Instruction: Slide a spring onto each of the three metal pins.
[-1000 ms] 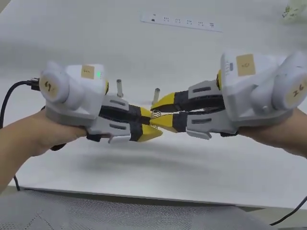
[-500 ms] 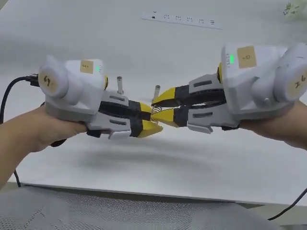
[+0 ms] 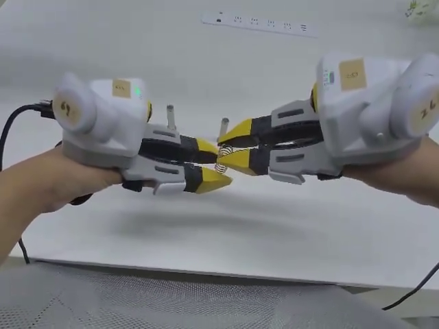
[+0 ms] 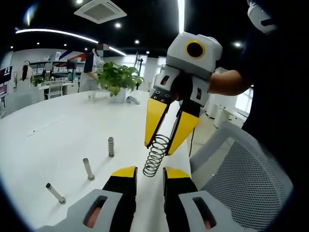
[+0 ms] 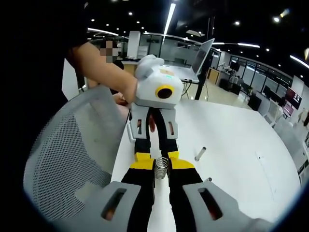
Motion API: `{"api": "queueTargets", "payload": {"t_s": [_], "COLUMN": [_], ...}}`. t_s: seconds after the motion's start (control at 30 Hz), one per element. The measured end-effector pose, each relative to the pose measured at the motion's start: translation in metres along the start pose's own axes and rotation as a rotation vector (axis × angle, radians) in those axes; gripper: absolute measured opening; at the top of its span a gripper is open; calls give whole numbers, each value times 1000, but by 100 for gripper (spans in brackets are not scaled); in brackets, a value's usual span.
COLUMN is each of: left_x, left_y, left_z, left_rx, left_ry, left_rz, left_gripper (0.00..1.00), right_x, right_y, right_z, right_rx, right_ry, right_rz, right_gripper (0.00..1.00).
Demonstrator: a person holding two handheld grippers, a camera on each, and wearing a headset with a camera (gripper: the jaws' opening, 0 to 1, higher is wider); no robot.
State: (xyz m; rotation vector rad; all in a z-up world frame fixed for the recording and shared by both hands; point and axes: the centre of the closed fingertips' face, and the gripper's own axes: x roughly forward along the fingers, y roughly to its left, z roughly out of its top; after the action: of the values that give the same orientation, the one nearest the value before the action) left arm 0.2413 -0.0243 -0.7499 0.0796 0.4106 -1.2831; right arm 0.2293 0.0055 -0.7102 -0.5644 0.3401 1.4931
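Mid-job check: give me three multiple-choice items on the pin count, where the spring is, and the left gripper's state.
1. How many pins stand on the table?
A) two B) three C) five
2. Where is the spring?
A) lying on the table B) in the right gripper C) slid onto a pin
3. The left gripper is:
A) open B) shut on a pin C) shut on a cable

Answers:
1. B: the left gripper view shows three upright pins.
2. B: the right gripper's jaws pinch the spring's upper end, off the table.
3. A: its jaws stand apart, with the spring's lower end in the gap.
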Motion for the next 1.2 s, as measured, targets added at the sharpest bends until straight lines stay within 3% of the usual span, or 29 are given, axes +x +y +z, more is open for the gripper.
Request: {"api": "queueTargets", "payload": {"t_s": [1.2], "left_x": [-51], "left_y": [42], "left_z": [-7], "left_rx": [-52], "left_ry": [-12], "left_rz": [228], "left_gripper": [42], "right_x": [1], "right_y": [-12], "right_z": [-10], "right_rx": [7], "right_ry": [23], "right_rz": [-54], "right_gripper": [7]}}
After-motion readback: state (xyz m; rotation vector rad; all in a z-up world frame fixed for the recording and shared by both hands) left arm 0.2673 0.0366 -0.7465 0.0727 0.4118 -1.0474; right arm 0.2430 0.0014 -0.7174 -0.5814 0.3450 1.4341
